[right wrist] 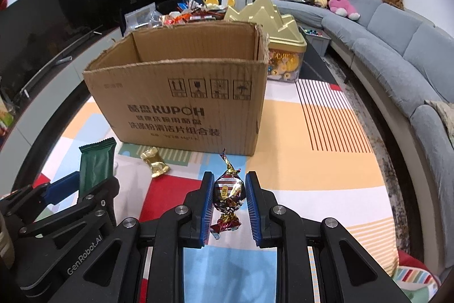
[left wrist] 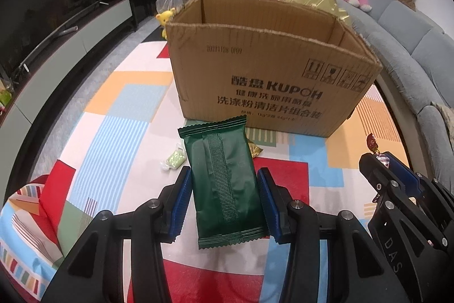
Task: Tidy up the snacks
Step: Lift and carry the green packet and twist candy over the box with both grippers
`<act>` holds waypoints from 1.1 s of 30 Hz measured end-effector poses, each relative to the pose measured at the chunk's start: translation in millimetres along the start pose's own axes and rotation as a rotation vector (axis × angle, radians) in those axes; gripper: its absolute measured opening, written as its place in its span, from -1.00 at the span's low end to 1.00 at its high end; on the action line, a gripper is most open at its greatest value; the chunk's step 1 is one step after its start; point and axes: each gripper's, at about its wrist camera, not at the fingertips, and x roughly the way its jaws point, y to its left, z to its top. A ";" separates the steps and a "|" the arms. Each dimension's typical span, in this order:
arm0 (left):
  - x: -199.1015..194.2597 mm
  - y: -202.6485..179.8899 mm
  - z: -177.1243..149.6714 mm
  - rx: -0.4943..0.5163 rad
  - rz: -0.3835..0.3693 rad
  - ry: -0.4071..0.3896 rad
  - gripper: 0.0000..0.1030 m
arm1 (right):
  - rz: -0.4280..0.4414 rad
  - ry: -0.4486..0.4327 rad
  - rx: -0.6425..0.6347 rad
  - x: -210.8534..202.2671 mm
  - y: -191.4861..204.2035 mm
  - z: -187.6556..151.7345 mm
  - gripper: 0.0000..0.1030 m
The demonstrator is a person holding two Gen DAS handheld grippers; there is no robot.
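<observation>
Left claw (left wrist: 224,192) clamped on green packet (left wrist: 224,183); right claw (right wrist: 229,200) clamped on foil candy (right wrist: 229,190). Both up off the table (right wrist: 312,146), facing open cardboard box (right wrist: 181,107).

1. The cardboard box (left wrist: 266,70) shows only bare inner walls; its floor and anything in it are hidden behind the near wall.
2. The snack pile (right wrist: 184,14) behind the box is mostly hidden by its rim, too small to tell apart.
3. The gold candy (left wrist: 255,151) before the box is largely hidden behind the green packet (left wrist: 224,183).
</observation>
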 end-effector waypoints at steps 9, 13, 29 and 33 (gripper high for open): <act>-22.8 0.5 4.7 0.007 -0.004 -0.049 -0.11 | 0.013 -0.047 -0.007 -24.2 4.7 8.2 -0.53; -28.2 1.7 9.3 0.010 -0.006 -0.063 -0.11 | 0.017 -0.067 -0.015 -31.6 7.5 14.2 -0.53; -49.5 3.2 29.4 0.068 -0.006 -0.137 -0.11 | 0.030 -0.114 -0.039 -46.9 16.4 36.7 -0.53; -57.2 3.5 37.4 0.088 -0.008 -0.166 -0.11 | 0.034 -0.133 -0.043 -53.2 18.0 46.0 -0.53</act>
